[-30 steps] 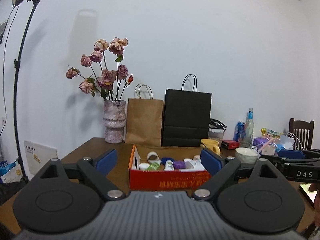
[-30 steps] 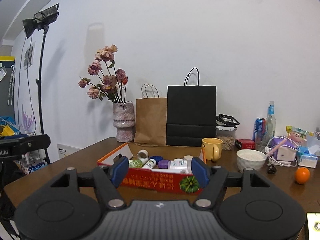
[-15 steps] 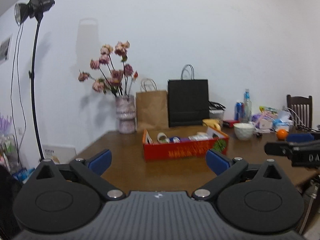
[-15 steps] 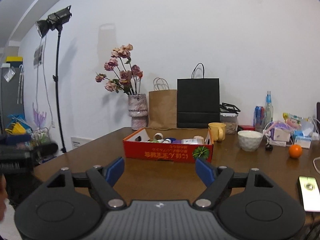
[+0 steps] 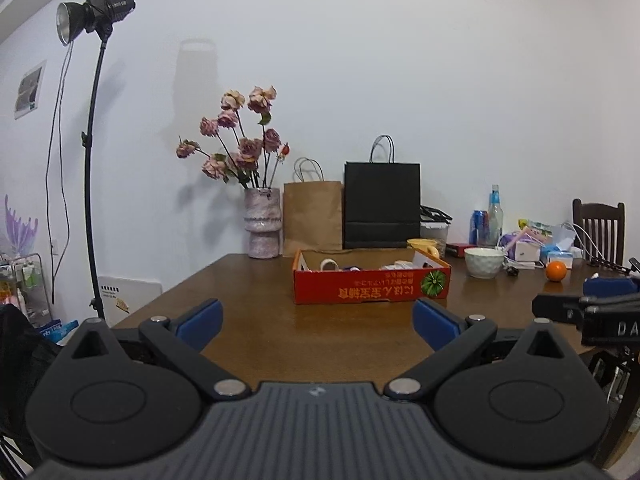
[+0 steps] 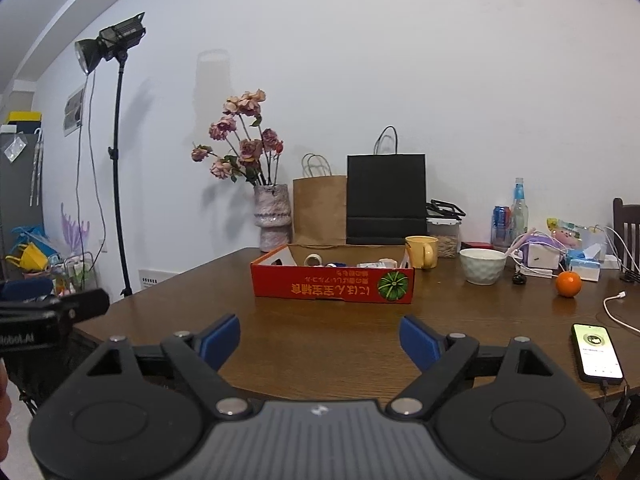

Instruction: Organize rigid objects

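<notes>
A red cardboard box (image 5: pixel 372 286) (image 6: pixel 334 288) sits in the middle of the brown table (image 5: pixel 260 320) (image 6: pixel 320 340). It holds several small items: a tape roll (image 6: pixel 313 259), small bottles and packets. My left gripper (image 5: pixel 316 322) is open and empty, held back over the table's near edge, well short of the box. My right gripper (image 6: pixel 320 340) is open and empty, also back from the box. Each gripper shows at the edge of the other's view.
A vase of dried roses (image 5: pixel 262 234), a brown paper bag (image 5: pixel 313 218) and a black bag (image 5: pixel 382 204) stand behind the box. A yellow mug (image 6: pixel 422 251), white bowl (image 6: pixel 482 266), orange (image 6: pixel 568 284), phone (image 6: pixel 597 353), cables and bottles lie to the right. A light stand (image 5: pixel 94 160) stands left.
Both grippers have drawn back from the box and away from the table; the box now looks smaller and farther. Both stay open and empty.
</notes>
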Motion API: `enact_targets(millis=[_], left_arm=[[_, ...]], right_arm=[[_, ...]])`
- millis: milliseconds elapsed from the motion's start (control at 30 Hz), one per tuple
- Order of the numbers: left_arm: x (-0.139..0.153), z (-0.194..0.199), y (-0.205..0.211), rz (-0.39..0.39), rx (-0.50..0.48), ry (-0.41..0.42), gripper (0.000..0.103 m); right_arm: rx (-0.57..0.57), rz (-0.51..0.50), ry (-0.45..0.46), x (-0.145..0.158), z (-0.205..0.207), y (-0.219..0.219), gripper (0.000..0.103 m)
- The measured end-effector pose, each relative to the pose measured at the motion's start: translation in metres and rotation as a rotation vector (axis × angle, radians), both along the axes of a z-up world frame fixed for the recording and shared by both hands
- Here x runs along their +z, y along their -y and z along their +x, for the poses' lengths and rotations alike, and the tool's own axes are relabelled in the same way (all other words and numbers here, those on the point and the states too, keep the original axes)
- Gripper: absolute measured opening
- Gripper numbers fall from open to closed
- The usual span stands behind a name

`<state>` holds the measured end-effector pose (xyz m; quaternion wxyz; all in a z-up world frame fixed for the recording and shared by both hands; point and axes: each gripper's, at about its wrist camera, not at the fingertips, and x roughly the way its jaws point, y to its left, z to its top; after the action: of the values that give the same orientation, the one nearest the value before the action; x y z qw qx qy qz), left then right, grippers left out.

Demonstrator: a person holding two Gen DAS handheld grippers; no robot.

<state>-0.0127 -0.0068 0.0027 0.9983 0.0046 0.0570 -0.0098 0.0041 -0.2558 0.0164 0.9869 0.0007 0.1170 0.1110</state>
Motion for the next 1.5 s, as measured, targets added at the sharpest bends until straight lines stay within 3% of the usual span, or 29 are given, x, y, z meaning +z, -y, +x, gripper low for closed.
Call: enact_targets(millis=[700, 833, 1500], left_arm=[[0.0022, -0.0001, -0.006, -0.017, -0.014, -0.003, 0.103], [0.0021, -0.0002, -0.0059, -0.016, -0.015, -0.003, 0.103], [0.0028, -0.0007, -0.0035, -0.008, -0.01, 0.008, 0.103]], right_arm=[[-0.001, 0.0, -0.018, -0.0014, 0.0043, -0.0015, 0.089], [0.0, 0.004, -0.027, -0.0018, 0.0058, -0.0014, 0.096], [0.006, 0.006, -0.029, -0.0047, 0.0057, -0.002, 0.097]])
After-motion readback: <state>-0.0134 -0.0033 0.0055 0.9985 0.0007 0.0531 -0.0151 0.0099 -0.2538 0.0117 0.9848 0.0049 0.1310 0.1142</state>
